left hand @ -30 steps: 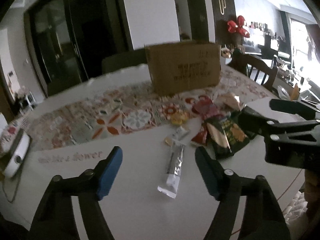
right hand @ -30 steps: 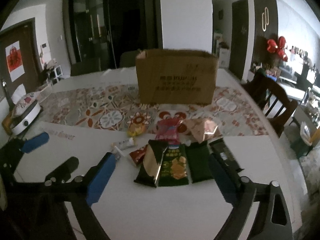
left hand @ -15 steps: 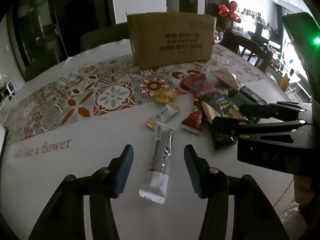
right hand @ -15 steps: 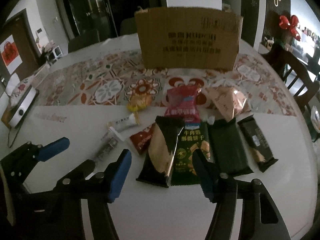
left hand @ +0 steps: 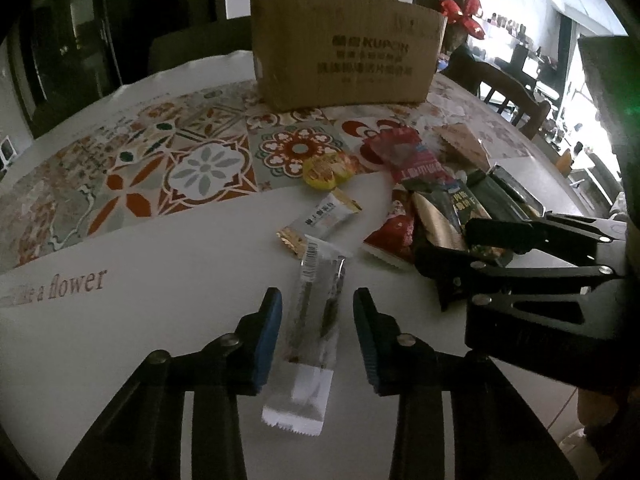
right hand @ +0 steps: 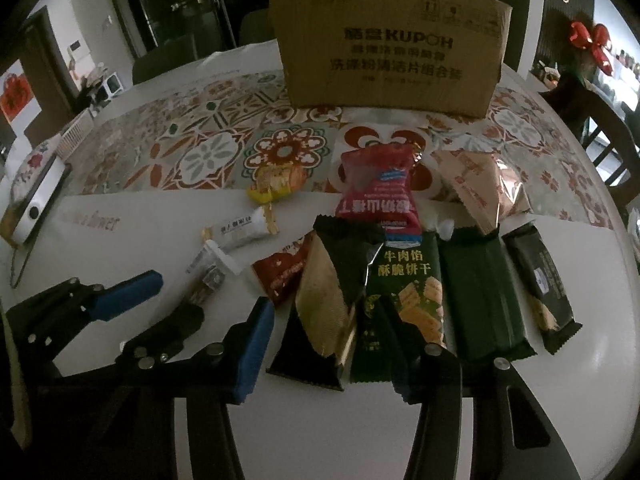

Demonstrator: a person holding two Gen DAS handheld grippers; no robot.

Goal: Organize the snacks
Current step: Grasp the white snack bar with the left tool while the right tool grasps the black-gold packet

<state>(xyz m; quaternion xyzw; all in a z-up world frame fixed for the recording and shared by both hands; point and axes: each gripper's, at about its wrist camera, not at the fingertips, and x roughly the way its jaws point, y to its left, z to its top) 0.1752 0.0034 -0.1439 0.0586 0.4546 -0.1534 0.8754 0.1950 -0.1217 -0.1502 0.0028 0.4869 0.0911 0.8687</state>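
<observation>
I am holding my left gripper point(left hand: 316, 316) low over the white part of the table point(left hand: 140, 320), near its front edge, with both blue pads spread and the long clear-wrapped snack bar point(left hand: 316, 312) lying flat between them. The pads are standing just beside the wrapper on either side; I cannot tell whether either is touching it. Nothing is gripped.

My right gripper point(right hand: 332, 340) is likewise spread, straddling the near ends of the gold-and-black packet point(right hand: 324, 304) and the green biscuit packet point(right hand: 400, 300), which are overlapping each other. Its right finger is partly dark against the green wrapper, so its exact contact is unclear.

In my judgement the step in hand is the first pick: all snacks are lying loose on the table, and the cardboard box point(right hand: 388, 44) is standing upright on the patterned runner point(left hand: 180, 152) toward the far edge. I am taking the box as the likely destination, though that is an assumption.

The next move calls for closing the left pads squarely across the bar's width, then lifting cleanly; the thin film may crumple or slip.

Limitations: the box interior is not visible from either camera. The lighting is dim, and the small packets near the yellow snack point(left hand: 326, 170) are hard to identify. The table's right edge is cut off behind my right gripper in the left view.
</observation>
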